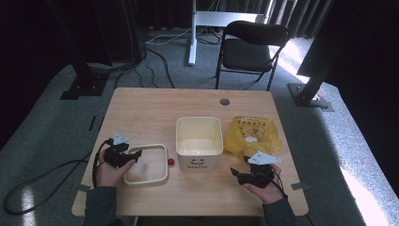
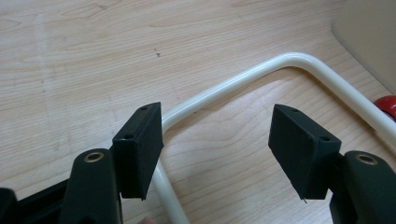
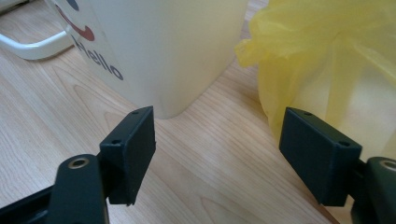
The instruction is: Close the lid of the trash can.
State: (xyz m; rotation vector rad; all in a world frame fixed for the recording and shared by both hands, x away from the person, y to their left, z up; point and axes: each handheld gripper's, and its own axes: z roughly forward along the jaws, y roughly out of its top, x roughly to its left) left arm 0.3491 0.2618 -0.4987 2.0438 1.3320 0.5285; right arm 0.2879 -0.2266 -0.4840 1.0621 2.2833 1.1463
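The cream bin at frame centre is showing "Hello". You are holding your left gripper wide over the white frame at lower left, your right gripper wide beside the yellow bag.

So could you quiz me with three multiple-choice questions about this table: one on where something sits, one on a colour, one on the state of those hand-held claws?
1. Where is the yellow bag?
A. inside the bin
B. on the table, right of the bin
C. on the chair

2. What colour is the small ball beside the cream frame?
A. red
B. blue
C. green

3. How is the left gripper?
A. shut on the frame
B. open over the frame's corner
C. shut on the ball

Answers: 1 B, it lies beside the cream bin; 2 A, plainly red; 3 B, its jaws stand apart.
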